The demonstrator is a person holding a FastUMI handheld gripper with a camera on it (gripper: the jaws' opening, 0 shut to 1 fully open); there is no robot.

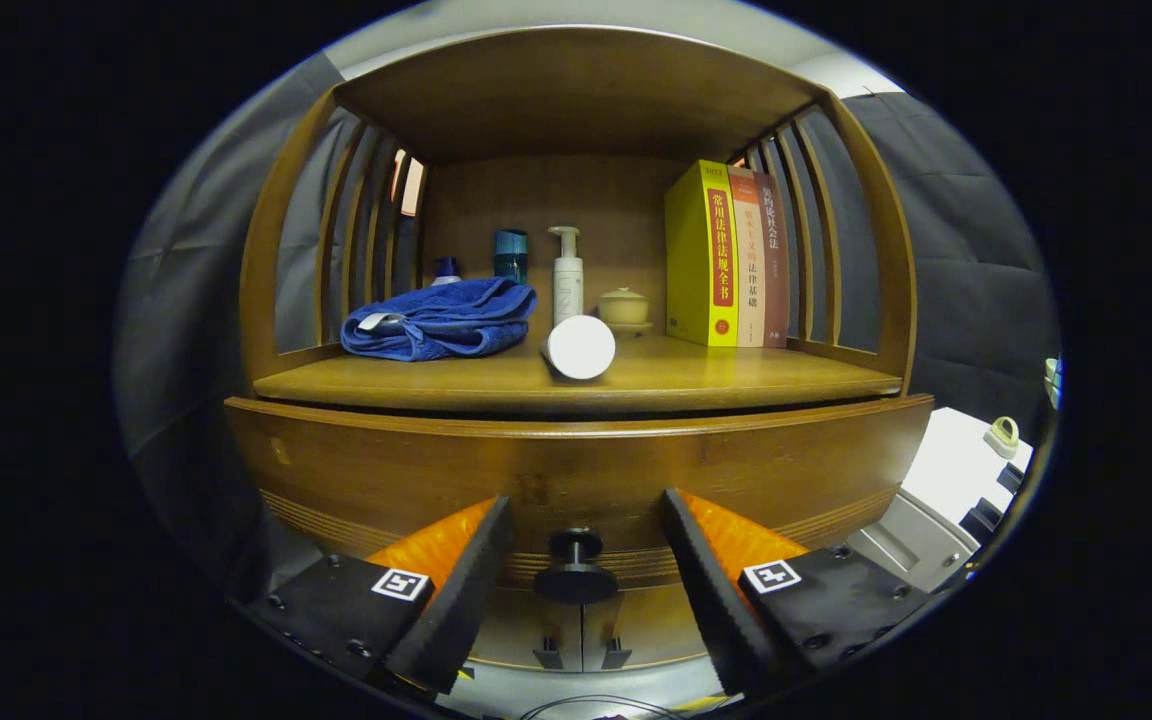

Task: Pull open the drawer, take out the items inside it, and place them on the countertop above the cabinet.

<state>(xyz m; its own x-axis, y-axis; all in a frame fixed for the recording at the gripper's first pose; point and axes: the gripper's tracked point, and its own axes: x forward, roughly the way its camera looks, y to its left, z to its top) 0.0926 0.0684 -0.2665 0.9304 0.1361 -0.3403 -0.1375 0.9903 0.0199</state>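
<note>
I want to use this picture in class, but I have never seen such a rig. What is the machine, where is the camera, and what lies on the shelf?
A person holds a two-finger gripper, and the camera rides on it, looking forward along the fingers. The fingers stand open with the drawer knob between them, touching neither, so nothing is held. The drawer looks closed. On the countertop above it lie a folded blue towel, a white tube on its side, a pump bottle, a small lidded cup and upright books.

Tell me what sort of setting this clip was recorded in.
Likely a staged home corner in a recording booth: a wooden cabinet with a drawer knob between the open gripper fingers, and a shelf holding a folded blue towel, books and a pump bottle.
</note>
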